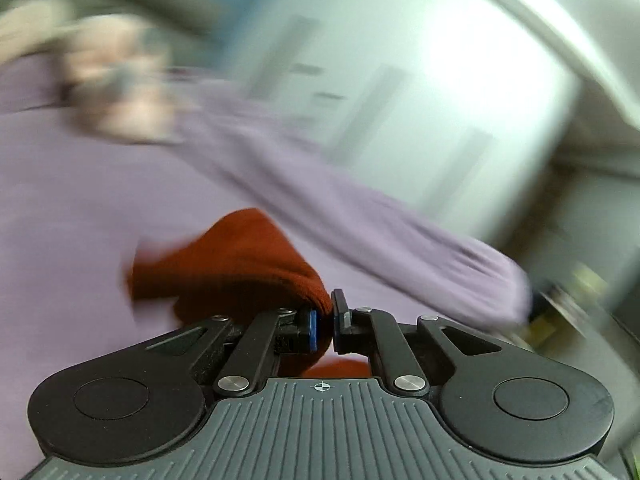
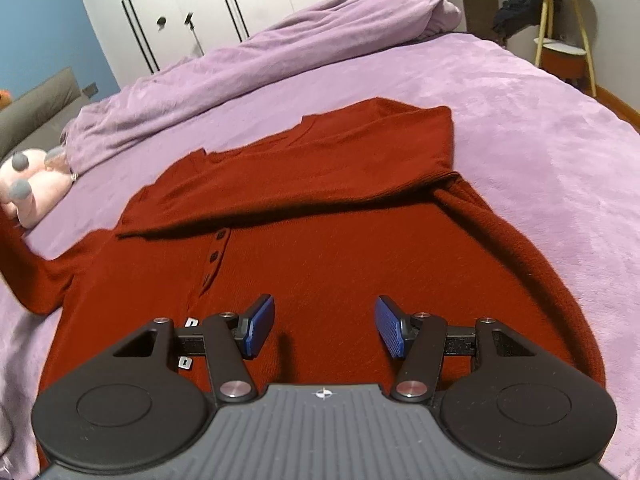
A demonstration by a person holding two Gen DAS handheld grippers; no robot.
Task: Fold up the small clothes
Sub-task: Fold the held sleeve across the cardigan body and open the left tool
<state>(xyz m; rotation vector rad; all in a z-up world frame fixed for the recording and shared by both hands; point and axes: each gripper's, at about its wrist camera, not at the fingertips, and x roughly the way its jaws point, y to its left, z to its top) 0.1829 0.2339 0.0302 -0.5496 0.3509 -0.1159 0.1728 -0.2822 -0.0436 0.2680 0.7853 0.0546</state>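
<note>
- My left gripper (image 1: 333,322) is pinched tight on a bunch of the red knit top (image 2: 320,240); that view is heavily blurred, so which part of the garment I'm holding I cannot tell.
- My right gripper (image 2: 324,330) hangs wide apart over the top's body, holding nothing.
- The top lies front-up on the purple bedspread (image 2: 520,128), its button placket (image 2: 214,256) showing.
- One sleeve (image 2: 304,184) already lies folded across the chest, so I judge the first fold done.
- The other sleeve, at the left edge of the right view, is not yet folded in; the body folds remain too.
- Beyond it sit a rumpled duvet (image 2: 280,52) and a pink plush toy (image 2: 36,184).
</note>
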